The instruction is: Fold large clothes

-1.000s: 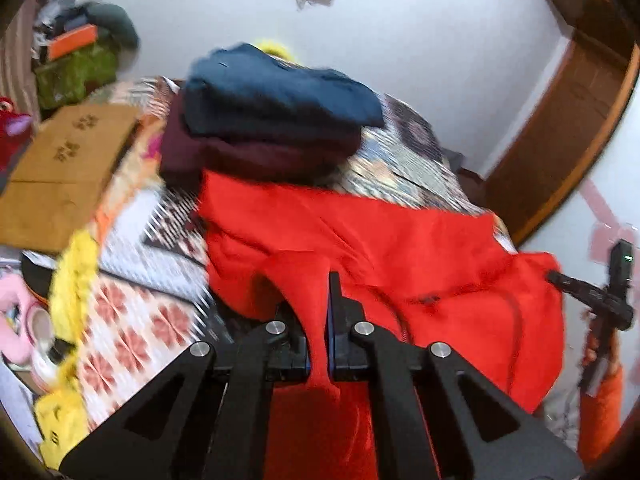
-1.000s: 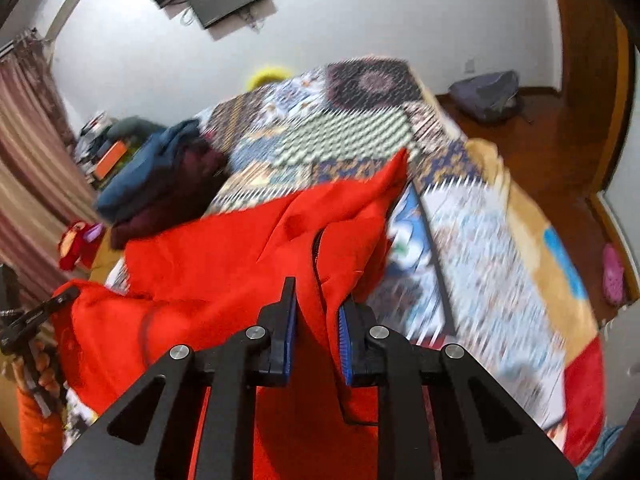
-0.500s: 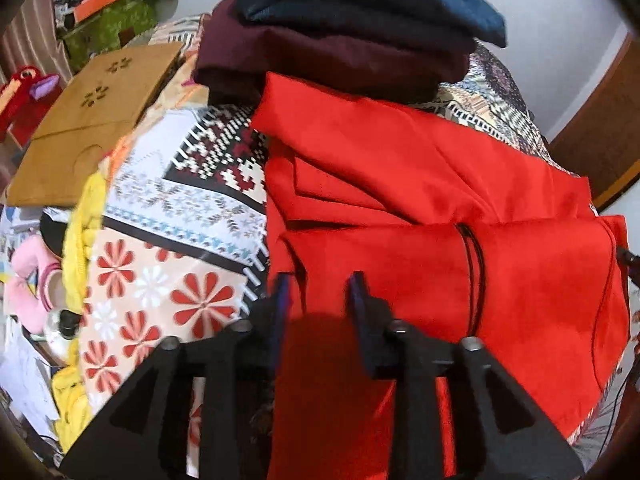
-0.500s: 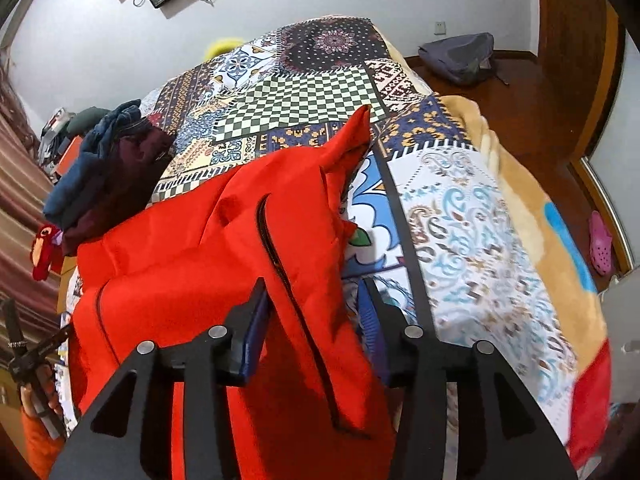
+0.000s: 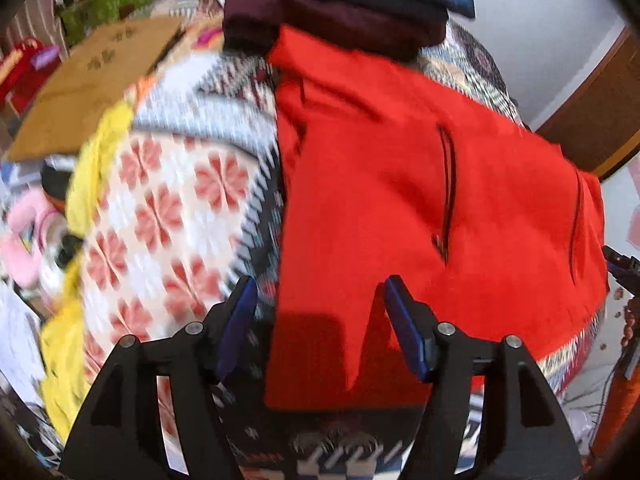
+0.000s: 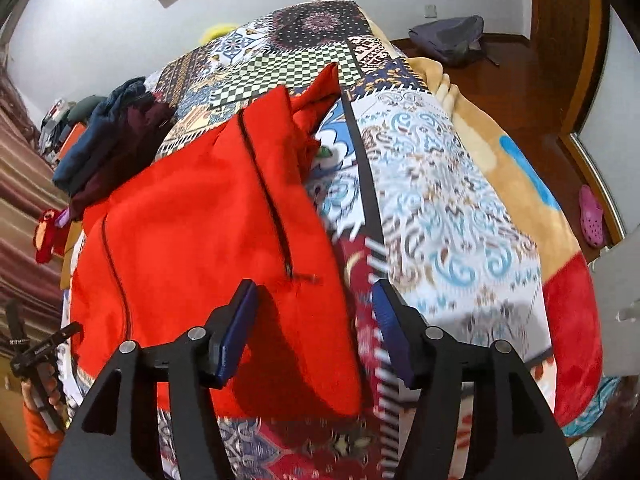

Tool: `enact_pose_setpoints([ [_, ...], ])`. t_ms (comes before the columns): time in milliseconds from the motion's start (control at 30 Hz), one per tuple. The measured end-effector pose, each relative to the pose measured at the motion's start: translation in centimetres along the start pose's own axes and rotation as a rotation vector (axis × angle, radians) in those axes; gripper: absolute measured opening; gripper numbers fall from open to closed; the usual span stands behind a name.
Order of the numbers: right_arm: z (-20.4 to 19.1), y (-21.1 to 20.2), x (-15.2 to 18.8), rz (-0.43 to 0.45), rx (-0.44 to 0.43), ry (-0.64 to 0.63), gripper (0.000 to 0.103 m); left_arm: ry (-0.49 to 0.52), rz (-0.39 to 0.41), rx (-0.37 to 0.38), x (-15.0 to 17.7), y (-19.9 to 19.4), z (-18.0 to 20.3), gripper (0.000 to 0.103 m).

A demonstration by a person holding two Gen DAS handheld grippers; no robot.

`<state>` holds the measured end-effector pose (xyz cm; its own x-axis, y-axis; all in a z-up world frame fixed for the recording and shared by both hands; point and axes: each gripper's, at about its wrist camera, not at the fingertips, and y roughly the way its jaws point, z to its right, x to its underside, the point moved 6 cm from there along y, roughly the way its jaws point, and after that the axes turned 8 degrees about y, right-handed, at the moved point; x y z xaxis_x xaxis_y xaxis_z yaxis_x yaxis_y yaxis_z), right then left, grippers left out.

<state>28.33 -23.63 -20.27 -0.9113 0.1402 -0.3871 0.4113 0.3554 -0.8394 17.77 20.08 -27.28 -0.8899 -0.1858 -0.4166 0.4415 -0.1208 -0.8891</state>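
A large red garment [image 5: 400,200] with dark zip lines lies spread flat on the patterned bedspread [image 5: 168,208]. It also shows in the right wrist view [image 6: 208,232]. My left gripper [image 5: 320,300] is open, its jaws wide apart over the garment's near left corner, holding nothing. My right gripper [image 6: 314,300] is open over the garment's near right corner, also empty. A zip pull lies just beyond the right gripper.
A stack of folded dark blue and maroon clothes [image 5: 344,4] sits at the far end of the bed, also seen in the right wrist view [image 6: 112,144]. A cardboard box [image 5: 92,80] and clutter lie left of the bed. A tripod [image 6: 32,352] stands nearby.
Both grippers, earlier shut on the red cloth and holding it up, have opened wide and let go. The garment now lies flat on the bed, and both grippers have drawn back.
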Motion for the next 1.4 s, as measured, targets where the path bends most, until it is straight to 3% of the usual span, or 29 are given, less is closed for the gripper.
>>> enact_pose_setpoints([
  [100, -0.2, -0.1, 1.1, -0.002, -0.014, -0.003, 0.058, -0.015, -0.023, 0.038, 1.9, 0.7, 0.5, 0.065],
  [267, -0.4, 0.4, 1.6, 0.037, -0.015, 0.009, 0.061, -0.014, 0.008, 0.011, 2.4, 0.1, 1.2, 0.062],
  [300, -0.5, 0.3, 1.6, 0.043, -0.013, 0.014, 0.059, -0.006, 0.01, 0.011, 2.3, 0.1, 1.3, 0.058],
  [367, -1.0, 0.1, 1.5, 0.063, -0.001, -0.003, 0.052, 0.02, 0.015, 0.004, 2.1, 0.0, 2.0, 0.035],
  [467, -1.9, -0.6, 1.4, 0.084, 0.001, -0.06, 0.023, 0.059, 0.039, 0.015, 1.1, -0.6, 3.0, 0.01],
  [500, -2.4, -0.9, 1.3, 0.079, -0.019, -0.075, 0.016, 0.065, 0.047, 0.023, 1.0, -0.9, 3.2, 0.009],
  [700, -5.3, -2.3, -1.6, 0.105, -0.133, -0.107, 0.015, 0.079, 0.136, 0.103, -1.9, -3.7, 4.9, 0.005],
  [800, -6.8, -2.4, -4.3, 0.136, -0.159, -0.111, 0.014, 0.069, 0.209, 0.141, -5.1, -5.7, 5.0, 0.004],
  [933, -9.2, -2.2, -10.4, 0.21, -0.145, -0.131, 0.014, 0.051, 0.286, 0.18, -10.7, -7.6, 4.1, 0.003],
  [1000, -10.2, -2.2, -12.9, 0.245, -0.139, -0.13, 0.014, 0.039, 0.328, 0.165, -14.2, -8.2, 3.2, 0.003],
  [1067, -11.1, -2.3, -15.9, 0.307, -0.096, -0.111, 0.016, -0.011, 0.374, 0.097, -18.1, -8.9, 1.6, 0.003],
  [1133, -11.4, -2.6, -17.4, 0.342, -0.065, -0.075, 0.031, -0.079, 0.413, 0.035, -21.3, -9.3, -0.4, 0.005],
  [1200, -11.3, -3.0, -18.0, 0.379, -0.062, -0.038, 0.047, -0.115, 0.421, 0.004, -23.0, -9.2, -1.6, 0.026],
  [1233, -11.3, -3.1, -17.9, 0.385, -0.072, -0.036, 0.057, -0.118, 0.416, 0.005, -23.5, -9.1, -1.9, 0.045],
  [1267, -11.2, -3.1, -17.6, 0.386, -0.075, -0.041, 0.06, -0.128, 0.42, 0.002, -23.6, -9.1, -2.2, 0.056],
  [1333, -10.7, -2.5, -16.8, 0.363, -0.057, -0.054, 0.064, -0.134, 0.432, -0.011, -23.1, -8.9, -2.5, 0.061],
  [1400, -10.0, -1.3, -16.3, 0.312, -0.039, -0.061, 0.065, -0.109, 0.393, -0.029, -22.2, -7.8, -2.5, 0.062],
])
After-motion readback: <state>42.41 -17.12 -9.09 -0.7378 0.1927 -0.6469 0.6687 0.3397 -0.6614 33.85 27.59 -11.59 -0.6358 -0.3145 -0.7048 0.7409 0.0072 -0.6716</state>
